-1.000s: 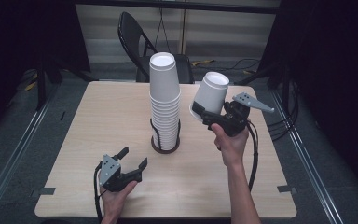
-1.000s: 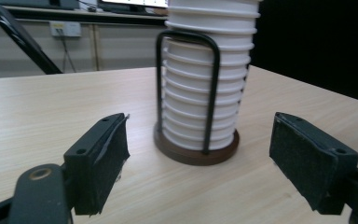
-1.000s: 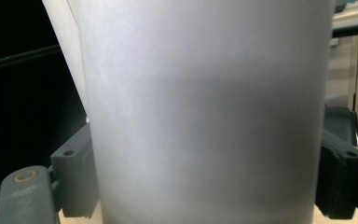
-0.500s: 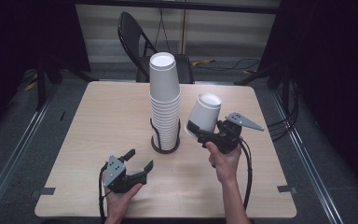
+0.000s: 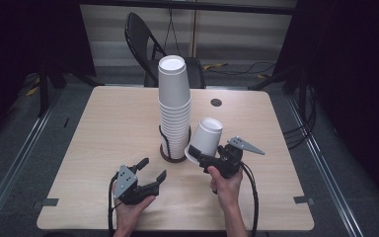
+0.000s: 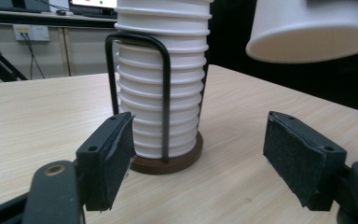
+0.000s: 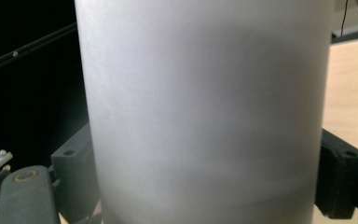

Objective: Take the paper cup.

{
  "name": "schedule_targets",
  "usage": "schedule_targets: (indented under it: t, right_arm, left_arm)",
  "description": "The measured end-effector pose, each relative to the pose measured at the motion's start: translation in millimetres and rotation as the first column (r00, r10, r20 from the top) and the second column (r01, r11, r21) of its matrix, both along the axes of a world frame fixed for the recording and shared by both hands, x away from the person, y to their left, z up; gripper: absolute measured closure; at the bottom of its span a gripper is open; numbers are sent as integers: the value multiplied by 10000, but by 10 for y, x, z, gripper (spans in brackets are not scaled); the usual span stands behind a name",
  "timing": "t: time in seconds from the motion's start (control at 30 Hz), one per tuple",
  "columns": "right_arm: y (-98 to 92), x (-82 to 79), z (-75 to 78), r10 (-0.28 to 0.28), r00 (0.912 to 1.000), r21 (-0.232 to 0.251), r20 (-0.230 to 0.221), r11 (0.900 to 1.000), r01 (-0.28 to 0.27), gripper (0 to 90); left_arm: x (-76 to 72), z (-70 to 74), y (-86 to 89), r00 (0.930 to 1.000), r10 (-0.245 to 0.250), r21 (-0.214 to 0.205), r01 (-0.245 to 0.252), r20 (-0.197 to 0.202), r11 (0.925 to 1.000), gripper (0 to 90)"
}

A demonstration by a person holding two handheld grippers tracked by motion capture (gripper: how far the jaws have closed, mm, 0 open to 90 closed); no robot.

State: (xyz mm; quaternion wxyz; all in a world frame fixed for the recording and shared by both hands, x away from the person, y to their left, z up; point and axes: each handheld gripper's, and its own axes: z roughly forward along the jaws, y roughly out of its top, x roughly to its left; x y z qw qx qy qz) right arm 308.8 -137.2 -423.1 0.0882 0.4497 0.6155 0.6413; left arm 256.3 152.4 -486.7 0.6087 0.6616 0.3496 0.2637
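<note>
Nearest to you, at about 7 o'clock on the table [image 5: 103, 123], your left gripper [image 5: 154, 169] rests low with its jaws standing wide, a little less wide than a moment ago because they have just been closing, and nothing is between the pads [image 6: 109, 156]; in the left gripper view they frame the foot of the cup stack with bare wood under them. A little farther, at about 5 o'clock from the table centre, your right gripper [image 5: 193, 154] has its jaws closed on the sides of one white cup [image 5: 205, 139], which you hold upside down and tilted, its rim low and just beside the base of the stack at its right, above the table as far as I can judge. At the centre stands the stack of white cups [image 5: 174, 103], upside down inside a black wire holder [image 5: 165, 143] on a round brown base [image 6: 168, 164]. Beyond, at 12 o'clock, a black chair [image 5: 145, 42] waits behind the table. I judge that one cup is already off the stack and is near to being set down; many cups are left in the holder, and your free left gripper looks ready for the next step
</note>
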Motion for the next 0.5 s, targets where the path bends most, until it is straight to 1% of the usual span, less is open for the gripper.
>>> schedule_targets:
  t: [0.07,0.17,0.2,0.23,0.3,0.37,0.4,0.43,0.5]
  right_arm:
    - [36,-26,-61,36,9999,-11,-107,10000,-36,145]
    - [85,-56,-149,137,9992,95,-372,9999,-133,146]
    - [103,-64,-175,195,9990,74,-400,9998,-192,146]
    - [125,-75,-198,247,9987,77,-450,9997,-243,146]
    - [161,-99,-237,370,9979,72,-535,9993,-366,146]
    - [185,-125,-274,442,9970,266,-636,9987,-426,146]
    - [194,-138,-290,457,9966,386,-684,9983,-431,145]
    - [207,-156,-312,511,9958,587,-759,9972,-467,146]
    - [223,-175,-340,548,9950,682,-831,9965,-492,146]
  left_arm:
    - [-5,-6,-23,9999,-117,58,117,-47,9999,281]
    - [-12,-14,-44,9996,-265,241,264,71,9994,298]
    - [-22,-18,-58,9996,-286,181,285,36,9994,308]
    - [-21,-19,-62,9992,-390,257,388,88,9989,317]
    - [-24,-24,-80,9988,-470,208,467,100,9987,337]
    - [-30,-26,-98,9985,-525,196,522,155,9984,354]
    - [-31,-26,-105,9981,-598,90,597,175,9982,357]
    - [-32,-26,-111,9979,-612,61,610,211,9981,360]
    - [-33,-22,-128,9974,-651,91,649,293,9979,368]
